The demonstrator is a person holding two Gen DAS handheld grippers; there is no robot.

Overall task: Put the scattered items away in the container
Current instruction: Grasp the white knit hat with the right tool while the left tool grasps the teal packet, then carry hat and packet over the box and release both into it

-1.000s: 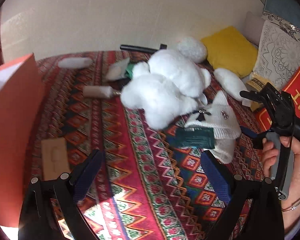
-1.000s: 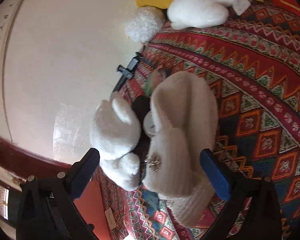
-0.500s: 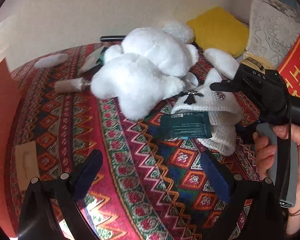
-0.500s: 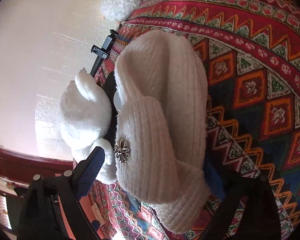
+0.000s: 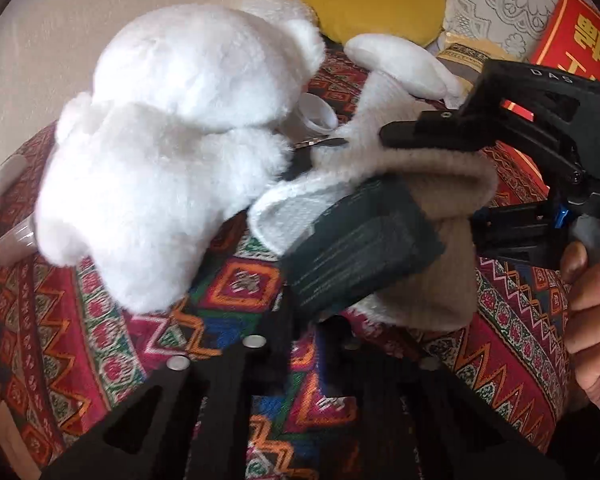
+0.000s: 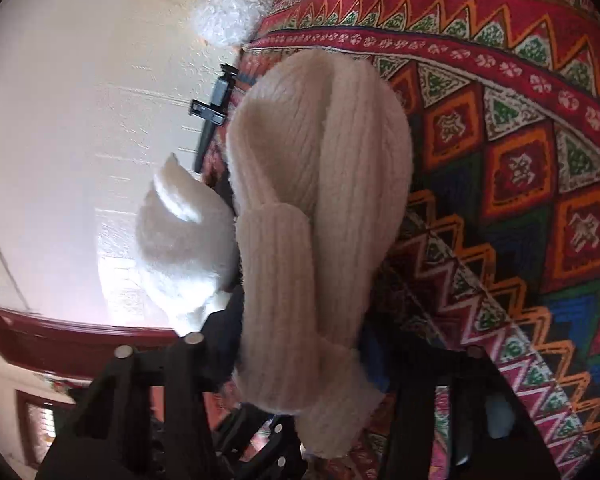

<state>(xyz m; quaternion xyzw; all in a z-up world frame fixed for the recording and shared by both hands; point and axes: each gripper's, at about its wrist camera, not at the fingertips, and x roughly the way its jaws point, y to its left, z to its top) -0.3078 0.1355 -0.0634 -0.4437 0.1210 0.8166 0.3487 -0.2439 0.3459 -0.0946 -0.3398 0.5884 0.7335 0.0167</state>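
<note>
The cream ribbed knitted hat (image 6: pixel 320 216) lies on the red patterned woven bedspread (image 6: pixel 520 168) in the centre of the right wrist frame, and it is pinched at its folded cuff between the jaws of the right gripper (image 6: pixel 300 344), which have just been closing on it. In the left wrist frame the same hat sits centre right, with a dark green card tag (image 5: pixel 360 248) over it. The left gripper (image 5: pixel 300 328), at lower centre, has its jaws just clenched shut; the tag's lower edge appears to be caught there, though the contact is partly hidden. No container is visible in either frame, so nothing can be counted as put away. The large white plush bear (image 5: pixel 172 152) at upper left, a white plastic cup (image 5: pixel 318 112) behind it, a white fluffy slipper (image 5: pixel 400 64) at upper right and a black camera handle (image 6: pixel 212 116) by the wall are all seen loose on the bed. The task is judged to be at an early stage, with only the first pick-up under way.
</note>
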